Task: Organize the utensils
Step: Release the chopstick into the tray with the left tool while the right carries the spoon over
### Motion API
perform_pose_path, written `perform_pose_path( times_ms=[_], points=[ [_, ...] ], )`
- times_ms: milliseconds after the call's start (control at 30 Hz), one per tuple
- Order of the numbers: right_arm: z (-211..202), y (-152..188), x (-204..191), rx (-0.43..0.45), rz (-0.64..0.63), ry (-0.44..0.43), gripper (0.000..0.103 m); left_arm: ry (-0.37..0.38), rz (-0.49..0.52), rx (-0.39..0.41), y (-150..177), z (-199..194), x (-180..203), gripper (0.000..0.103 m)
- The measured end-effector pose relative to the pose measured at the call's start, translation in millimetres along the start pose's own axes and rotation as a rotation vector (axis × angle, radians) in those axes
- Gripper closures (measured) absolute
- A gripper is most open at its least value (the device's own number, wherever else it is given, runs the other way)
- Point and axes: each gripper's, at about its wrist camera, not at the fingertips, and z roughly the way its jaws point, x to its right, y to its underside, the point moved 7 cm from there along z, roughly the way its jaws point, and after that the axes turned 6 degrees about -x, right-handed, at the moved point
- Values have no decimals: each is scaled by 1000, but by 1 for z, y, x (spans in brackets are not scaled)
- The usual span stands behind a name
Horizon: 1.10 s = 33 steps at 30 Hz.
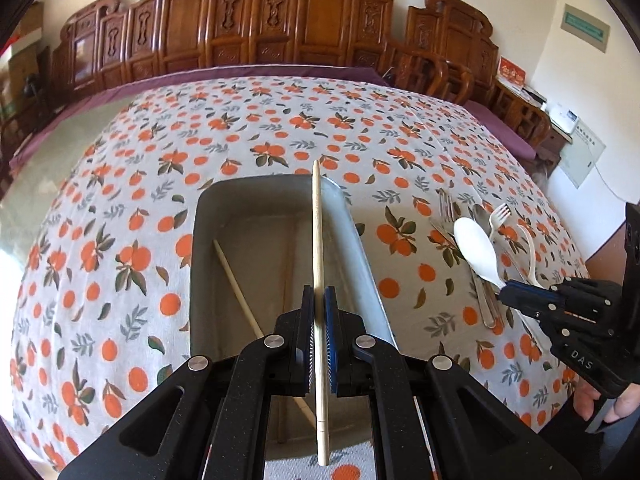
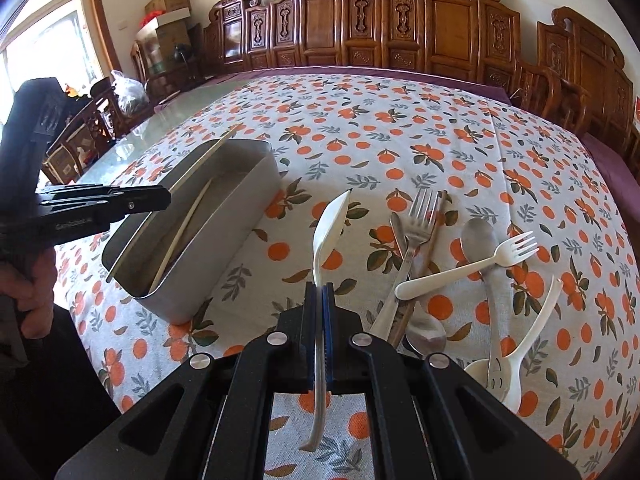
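Note:
My left gripper [image 1: 319, 296] is shut on a wooden chopstick [image 1: 318, 240] and holds it above the grey metal box [image 1: 360, 240], pointing along it. Two more chopsticks [image 1: 236, 280] lie inside the box. My right gripper [image 2: 319, 294] is shut on a white plastic spoon [image 2: 330, 224] and holds it above the cloth, right of the box [image 2: 256, 184]. In the left wrist view the right gripper [image 1: 506, 292] and the spoon [image 1: 476, 248] show at the right. The left gripper [image 2: 160, 198] shows over the box in the right wrist view.
A pile of utensils lies on the orange-patterned cloth to the right: a metal fork [image 2: 420, 216], a metal spoon [image 2: 478, 236], a white plastic fork [image 2: 472, 268] and other white pieces [image 2: 520, 344]. Carved wooden chairs [image 2: 400, 20] line the far table edge.

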Motion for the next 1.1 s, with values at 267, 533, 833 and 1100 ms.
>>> perform_pose_path(
  times_ms=[267,533,833,1100],
  points=[
    [7,0,3,-8,9,-8,99,-26,-14,-31,-1,18,-13,99],
    [5,-8,-10,12,-9,-33,99,-61,-29,-46,-1,22,-23,98],
    [-5,-29,-51,45,-59,-64,99,-94,-15,8,-3,0,-32,90],
    [2,-49,-87,44,-72,-103,99,-98,-33,37,-4,-17,-52,89]
  ],
)
